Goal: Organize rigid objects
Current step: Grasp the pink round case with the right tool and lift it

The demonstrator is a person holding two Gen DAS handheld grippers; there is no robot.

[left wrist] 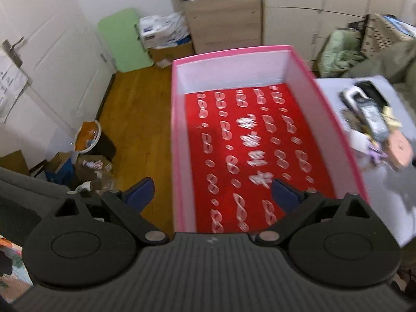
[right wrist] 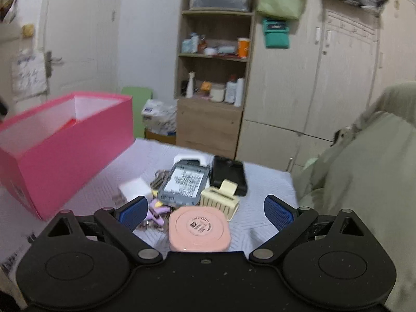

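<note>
- Your left gripper [left wrist: 212,193] has its blue fingers [left wrist: 139,192] spread wide with nothing between them; one finger hangs over the wooden floor [left wrist: 135,119], the other over the inside of the pink box [left wrist: 179,135].
- Your right gripper [right wrist: 205,212] is likewise spread and empty, its pads either side of the pink square case [right wrist: 199,230] without touching it.
- The things to sort lie heaped on the white quilted table [right wrist: 265,179]: the pink case nearest you, a cream ribbed clip [right wrist: 221,199] just behind it, a grey labelled device [right wrist: 184,183] leaning on the heap, a black case [right wrist: 230,173] behind that, a small white box [right wrist: 135,188] to the left, and something purple [right wrist: 158,212] by the left pad, too blurred to name.
- The pink box sits at the table's left edge; its red patterned bottom [left wrist: 249,156] looks bare, though motion blur softens it.
- Its tall near wall stands between the heap and the box interior.
- Right of the heap, olive-green fabric [right wrist: 364,171] crowds the table's side.
- Open table surface lies in front and to the right of the pink case.
- Beyond the far edge stand a wooden shelf unit [right wrist: 215,78] and pale wardrobe doors [right wrist: 312,78].
</note>
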